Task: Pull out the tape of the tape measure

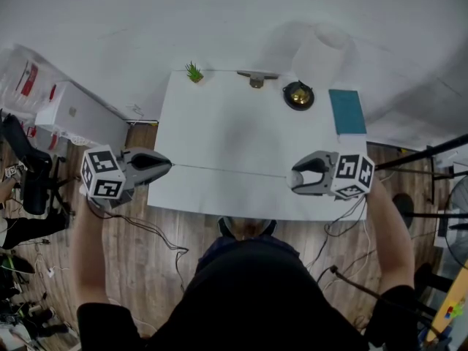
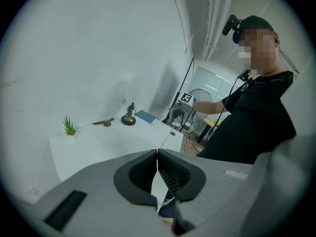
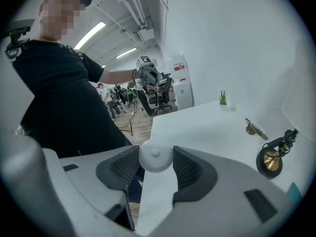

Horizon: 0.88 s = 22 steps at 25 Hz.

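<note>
In the head view, the left gripper (image 1: 168, 165) and the right gripper (image 1: 295, 179) hang well apart, one at each side of a white table (image 1: 219, 123). A thin tape (image 1: 230, 170) runs straight between their tips. Along the far edge stand a small plant (image 1: 194, 72), a black and gold ornament (image 1: 298, 95) and a teal book (image 1: 346, 112).

In the left gripper view, the jaws are pressed together on the end of the tape. The tape leads off as a fine line toward the other gripper across the table.

In the right gripper view, the jaws clamp the sides of a round white tape measure (image 3: 155, 158), held over the table's near edge.
</note>
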Each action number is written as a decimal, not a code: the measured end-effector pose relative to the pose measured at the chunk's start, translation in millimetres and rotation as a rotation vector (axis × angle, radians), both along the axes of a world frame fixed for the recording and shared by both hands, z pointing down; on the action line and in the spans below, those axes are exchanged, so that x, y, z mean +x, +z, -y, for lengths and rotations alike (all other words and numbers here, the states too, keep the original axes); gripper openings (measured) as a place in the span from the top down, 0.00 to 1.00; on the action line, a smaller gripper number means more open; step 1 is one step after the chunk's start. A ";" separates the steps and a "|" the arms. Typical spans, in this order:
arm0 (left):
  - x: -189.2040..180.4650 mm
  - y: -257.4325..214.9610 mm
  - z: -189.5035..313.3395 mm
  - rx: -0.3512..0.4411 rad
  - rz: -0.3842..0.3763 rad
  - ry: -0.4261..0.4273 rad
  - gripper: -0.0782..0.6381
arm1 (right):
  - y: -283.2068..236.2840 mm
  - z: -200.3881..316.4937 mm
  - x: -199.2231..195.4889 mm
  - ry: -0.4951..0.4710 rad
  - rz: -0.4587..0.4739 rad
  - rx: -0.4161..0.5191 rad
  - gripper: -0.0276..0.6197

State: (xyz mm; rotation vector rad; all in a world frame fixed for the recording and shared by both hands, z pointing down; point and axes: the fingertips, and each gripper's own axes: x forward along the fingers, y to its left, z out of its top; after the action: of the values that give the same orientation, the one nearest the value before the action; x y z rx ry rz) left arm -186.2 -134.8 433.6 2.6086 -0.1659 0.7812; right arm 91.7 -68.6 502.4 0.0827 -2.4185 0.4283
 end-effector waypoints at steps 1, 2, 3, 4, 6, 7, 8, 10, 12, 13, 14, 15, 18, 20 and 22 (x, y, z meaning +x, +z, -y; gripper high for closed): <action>-2.1 0.2 0.2 0.001 0.002 -0.003 0.88 | -0.8 -0.6 0.5 0.004 0.002 -0.001 0.62; -3.6 0.5 -0.4 0.001 0.004 -0.003 0.88 | -2.0 -1.4 0.6 0.008 0.006 -0.002 0.62; -4.7 0.9 -1.5 0.001 0.007 -0.001 0.88 | -3.0 -2.2 0.5 0.010 0.010 -0.001 0.62; -5.6 1.2 -2.7 0.002 0.009 0.001 0.88 | -3.4 -2.9 0.4 0.009 0.012 0.002 0.62; -6.8 1.5 -4.0 0.001 0.012 -0.001 0.88 | -4.1 -3.6 0.5 0.007 0.005 0.005 0.62; -7.4 1.3 -4.1 0.002 0.013 -0.003 0.88 | -4.5 -3.7 1.0 0.008 -0.001 0.005 0.62; -8.1 1.1 -4.0 0.003 0.014 -0.005 0.88 | -4.5 -4.0 1.9 0.009 -0.005 0.005 0.62; -10.5 0.8 -3.5 0.006 0.016 -0.012 0.88 | -3.2 -5.9 4.8 0.010 -0.014 0.005 0.62; -14.2 0.7 -3.8 0.006 0.019 -0.020 0.88 | -1.4 -8.5 8.1 0.012 -0.019 0.004 0.62; -16.4 0.6 -4.0 0.006 0.020 -0.025 0.88 | -0.6 -9.5 9.6 0.013 -0.018 0.003 0.62; -18.7 0.5 -4.1 0.007 0.021 -0.029 0.88 | -0.2 -10.4 10.9 0.015 -0.019 0.003 0.62; -20.8 0.6 -4.2 0.008 0.022 -0.033 0.88 | -0.2 -11.1 12.3 0.018 -0.022 0.002 0.62; -26.5 1.2 -4.4 0.012 0.026 -0.047 0.88 | -0.7 -14.4 16.4 0.026 -0.037 -0.001 0.62; -30.4 1.2 -4.4 0.017 0.029 -0.056 0.88 | 0.1 -16.7 19.4 0.028 -0.041 -0.001 0.62; -33.7 1.1 -4.2 0.017 0.030 -0.066 0.88 | 3.0 -17.8 23.2 0.026 -0.032 0.002 0.62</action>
State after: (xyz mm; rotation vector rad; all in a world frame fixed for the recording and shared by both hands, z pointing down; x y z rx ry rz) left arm -220.0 -130.6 434.7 2.5941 -0.2676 0.7989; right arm 114.9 -50.7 505.4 0.1214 -2.3883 0.4330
